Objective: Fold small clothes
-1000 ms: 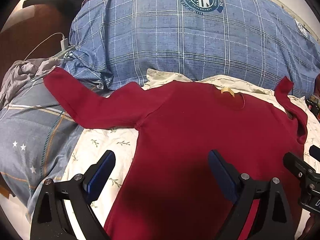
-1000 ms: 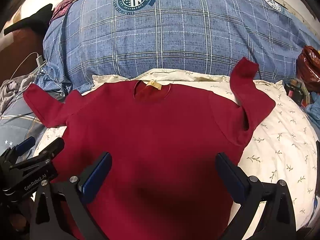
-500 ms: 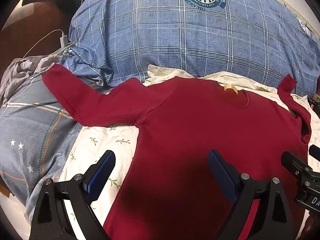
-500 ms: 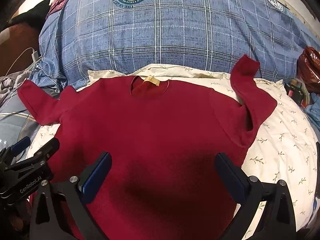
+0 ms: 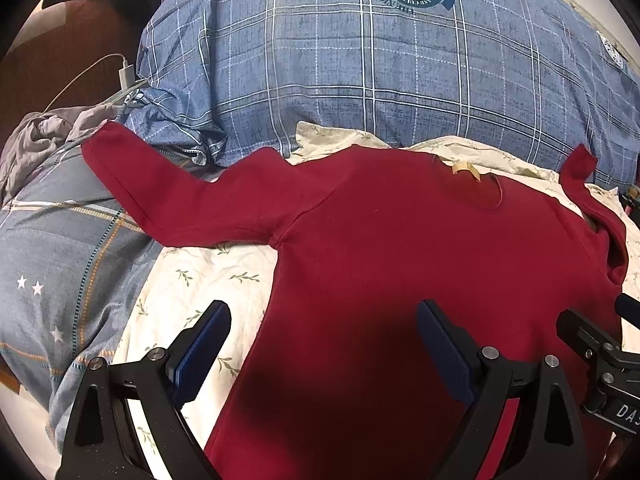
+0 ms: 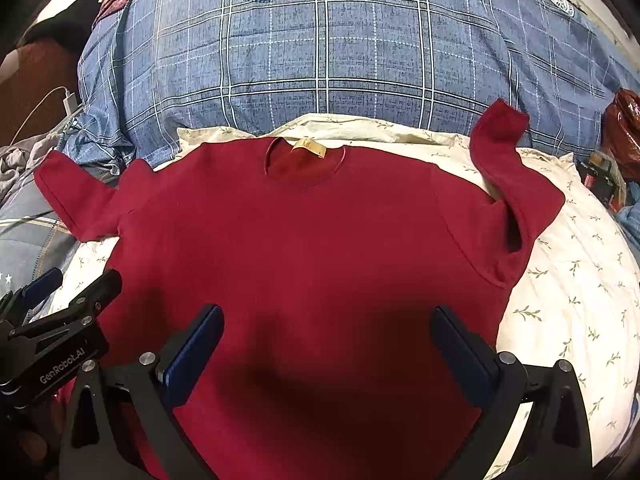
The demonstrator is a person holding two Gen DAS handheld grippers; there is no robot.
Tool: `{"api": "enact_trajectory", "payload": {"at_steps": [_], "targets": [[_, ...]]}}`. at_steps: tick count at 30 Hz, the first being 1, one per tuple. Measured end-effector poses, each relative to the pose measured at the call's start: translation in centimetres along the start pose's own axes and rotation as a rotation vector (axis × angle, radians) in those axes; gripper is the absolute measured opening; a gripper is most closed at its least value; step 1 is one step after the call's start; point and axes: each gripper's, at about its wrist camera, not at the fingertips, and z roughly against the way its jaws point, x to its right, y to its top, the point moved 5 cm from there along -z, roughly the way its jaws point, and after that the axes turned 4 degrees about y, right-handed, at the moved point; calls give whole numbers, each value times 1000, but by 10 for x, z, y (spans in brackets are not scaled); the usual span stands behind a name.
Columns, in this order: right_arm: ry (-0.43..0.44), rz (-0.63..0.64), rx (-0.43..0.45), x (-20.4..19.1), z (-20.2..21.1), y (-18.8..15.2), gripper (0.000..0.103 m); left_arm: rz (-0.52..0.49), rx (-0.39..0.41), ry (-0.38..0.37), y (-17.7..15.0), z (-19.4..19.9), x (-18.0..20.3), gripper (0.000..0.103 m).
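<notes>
From the left wrist camera, the left gripper [image 5: 324, 344] hovers with its 2 blue-padded fingers [image 5: 202, 350] spread wide apart and nothing between them, above the lower left part of a dark red long-sleeved top [image 5: 400, 280]. The top lies flat, front up, on a cream sheet with a leaf print [image 5: 192, 280], its neckline with a small tan label [image 5: 466, 170] pointing away from the camera. Its left sleeve [image 5: 160, 184] stretches out onto a grey-blue pillow with small white stars [image 5: 52, 260], while the far sleeve [image 5: 588, 196] bends upward against a blue plaid duvet [image 5: 360, 68] that bears a round crest. A white charger and cable [image 5: 126, 74] lie at the duvet's left edge, beside crumpled grey cloth [image 5: 44, 136]. Part of the right gripper [image 5: 600, 356] shows at the right margin. From the right wrist camera, the right gripper [image 6: 328, 344] likewise stands wide open and empty, poised over the lower middle of the top [image 6: 320, 260]. Here the right sleeve [image 6: 508, 176] is folded back up on itself, its cuff resting at the foot of the duvet [image 6: 340, 40]. The left gripper [image 6: 56, 312] appears at the left edge, over the top's left side. A shiny red bag [image 6: 622, 132] sits at the far right.
</notes>
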Motion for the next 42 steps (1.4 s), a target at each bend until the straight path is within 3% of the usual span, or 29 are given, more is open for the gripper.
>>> {"api": "enact_trajectory", "payload": {"at_steps": [29, 36, 39, 42], "targets": [[-6, 29, -30, -7, -14, 2, 103, 20, -14, 4, 6, -7, -16, 93], [20, 26, -37, -10, -19, 5, 103, 62, 47, 163, 49, -14, -66, 93], [25, 31, -47, -10, -21, 5, 103, 64, 79, 306, 74, -25, -96, 93], [31, 27, -57, -8, -23, 4, 103, 96, 58, 428, 91, -48, -131, 93]]}}
